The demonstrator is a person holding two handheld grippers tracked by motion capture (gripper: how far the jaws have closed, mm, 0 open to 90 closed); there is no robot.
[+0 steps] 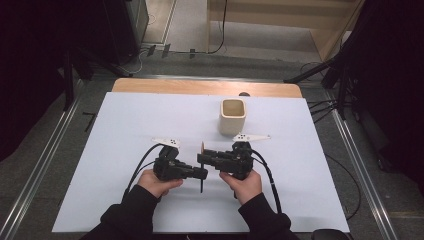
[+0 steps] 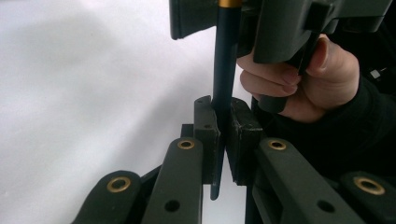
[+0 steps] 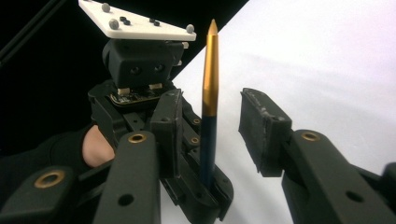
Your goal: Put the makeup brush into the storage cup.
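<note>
A slim pen (image 3: 209, 93) with a dark blue barrel and a gold tapered end stands upright between my two grippers. In the high view it is a thin stick (image 1: 202, 186) near the table's front middle. My left gripper (image 2: 223, 126) is shut on the blue barrel, pads pressed against both sides, and the pen's lower end pokes out below them. From the opposite side my right gripper (image 3: 212, 135) faces it, jaws on either side of the pen where gold meets blue. There is a visible gap at each pad, so it is open.
A beige, open-topped cup (image 1: 233, 116) stands upright on the white table sheet (image 1: 125, 150), just beyond the right gripper (image 1: 200, 159). The person's hand (image 2: 299, 79) shows behind the pen. A wooden strip (image 1: 200, 87) edges the far side.
</note>
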